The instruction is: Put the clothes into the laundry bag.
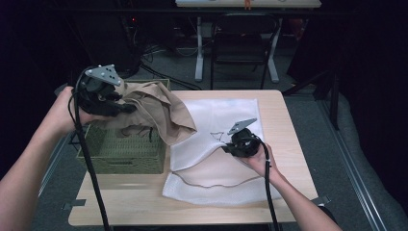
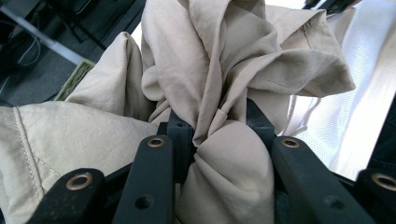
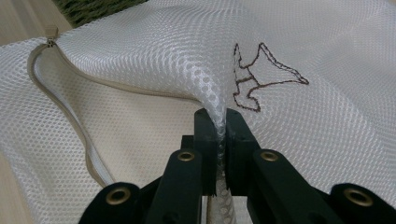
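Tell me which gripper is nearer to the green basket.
Left. The left gripper holds the beige garment right above the green basket; the right gripper grips the white mesh bag beside it.

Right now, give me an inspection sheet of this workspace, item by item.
Surface: light wooden table, bare at its right and front edges.
Job's things: beige garment lifted over the green woven basket; white mesh laundry bag lies flat, its zipper open, upper layer raised.
Clutter: nothing seen.
Grippers: left gripper shut on a bunched fold of the garment; right gripper shut on the bag's upper mesh layer beside a dark stitched outline.
Cables: one black cable trails from the left gripper, another from the right.
Surroundings: dark room, grey floor, black chair and white table legs behind.
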